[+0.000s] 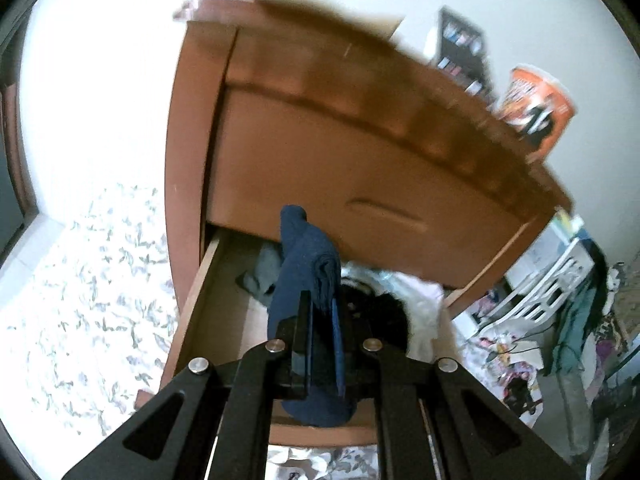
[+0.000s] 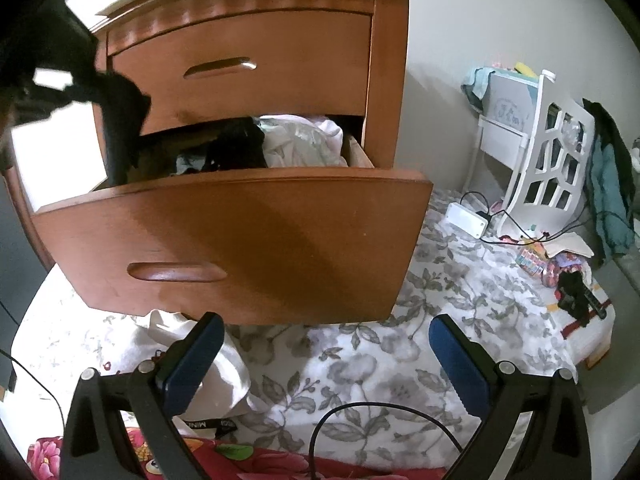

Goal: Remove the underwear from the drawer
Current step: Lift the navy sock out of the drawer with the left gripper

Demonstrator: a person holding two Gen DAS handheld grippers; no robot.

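Left gripper [image 1: 320, 312] clamped on navy underwear [image 1: 308, 264], centre frame, lifted above open drawer [image 2: 240, 236] for removal; right gripper [image 2: 326, 356] fingers apart, idle below.

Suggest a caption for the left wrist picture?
Left gripper lifts navy underwear above the open drawer.

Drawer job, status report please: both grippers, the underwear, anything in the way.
Left gripper shut on navy underwear, lifted above open drawer. Right gripper open, empty, in front of drawer. Nothing blocking; other clothes remain inside.
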